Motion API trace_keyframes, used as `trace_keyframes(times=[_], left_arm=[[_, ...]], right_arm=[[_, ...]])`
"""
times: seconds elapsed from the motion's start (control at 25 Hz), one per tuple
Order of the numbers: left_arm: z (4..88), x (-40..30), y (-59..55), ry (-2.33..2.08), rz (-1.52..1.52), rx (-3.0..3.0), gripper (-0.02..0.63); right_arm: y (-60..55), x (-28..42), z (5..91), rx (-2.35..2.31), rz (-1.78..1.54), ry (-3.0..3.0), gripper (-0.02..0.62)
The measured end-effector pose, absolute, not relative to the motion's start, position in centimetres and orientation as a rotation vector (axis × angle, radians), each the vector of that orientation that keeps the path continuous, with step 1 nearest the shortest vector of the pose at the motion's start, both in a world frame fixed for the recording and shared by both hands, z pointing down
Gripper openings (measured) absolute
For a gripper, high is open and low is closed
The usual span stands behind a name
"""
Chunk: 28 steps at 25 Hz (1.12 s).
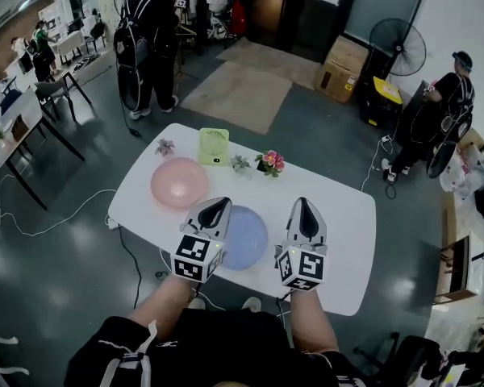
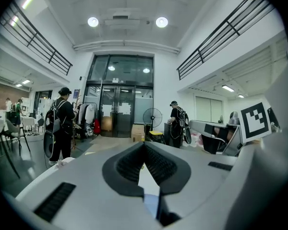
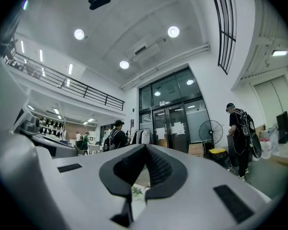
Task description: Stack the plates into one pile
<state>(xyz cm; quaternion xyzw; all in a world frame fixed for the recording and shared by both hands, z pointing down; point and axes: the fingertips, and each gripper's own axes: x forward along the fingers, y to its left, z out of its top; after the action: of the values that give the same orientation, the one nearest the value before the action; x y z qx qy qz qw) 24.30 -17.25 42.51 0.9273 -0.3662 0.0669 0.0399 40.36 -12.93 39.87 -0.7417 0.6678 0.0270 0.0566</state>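
Worktop [image 1: 343, 216]: we see a white rounded top that carries both plates and a row of small ornaments along its far side.
Pink plate [image 1: 179, 182]: it lies flat on the far left part of the worktop, with nothing on it.
Blue plate [image 1: 246, 239]: it lies flat near the middle of the near edge, between the two tools as the head view shows them, with nothing on it.
Relation of the plates: they lie side by side, not one on the other. The left tool covers the gap, so we cannot tell whether the rims touch.
Left tool [image 1: 219, 204]: its jaws are pressed together with nothing between them, and it is held above the near edge and points far.
Right tool [image 1: 304, 203]: its jaws are pressed together on nothing, and it is held level to the right of the blue plate.
Done: we judge that no part of the pile is built.
Left to do: one plate must be lifted and set onto the other.
Ornaments: a green fan [image 1: 214, 146], a flower pot [image 1: 270, 163] and two small plants [image 1: 240, 164] stand on the far side, clear of the plates.
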Motion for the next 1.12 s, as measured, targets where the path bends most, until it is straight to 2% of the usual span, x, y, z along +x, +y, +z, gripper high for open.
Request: trace_keyframes(times=[0.32,0.56,0.8,1.12], left_arm=[[42.0,30.8,-16.1,-1.033,0.13,2.868,0.012],[41.2,29.4,-17.5,-0.991,0.13,2.897,0.012],[41.7,21.1,-22.5,-0.918,0.174,2.93,0.012],[43.3,1.1,-33.7,-0.799,0.207,3.051,0.012]], right_arm=[[-12.7,44.9,40.5,-2.25,0.069,2.058,0.015],[-14.0,42.2,40.3,-2.24,0.092,2.059,0.015],[-19.0,33.9,40.3,-2.279,0.101,1.999,0.015],[-29.3,14.4,40.7,-2.327,0.145,1.817,0.015]])
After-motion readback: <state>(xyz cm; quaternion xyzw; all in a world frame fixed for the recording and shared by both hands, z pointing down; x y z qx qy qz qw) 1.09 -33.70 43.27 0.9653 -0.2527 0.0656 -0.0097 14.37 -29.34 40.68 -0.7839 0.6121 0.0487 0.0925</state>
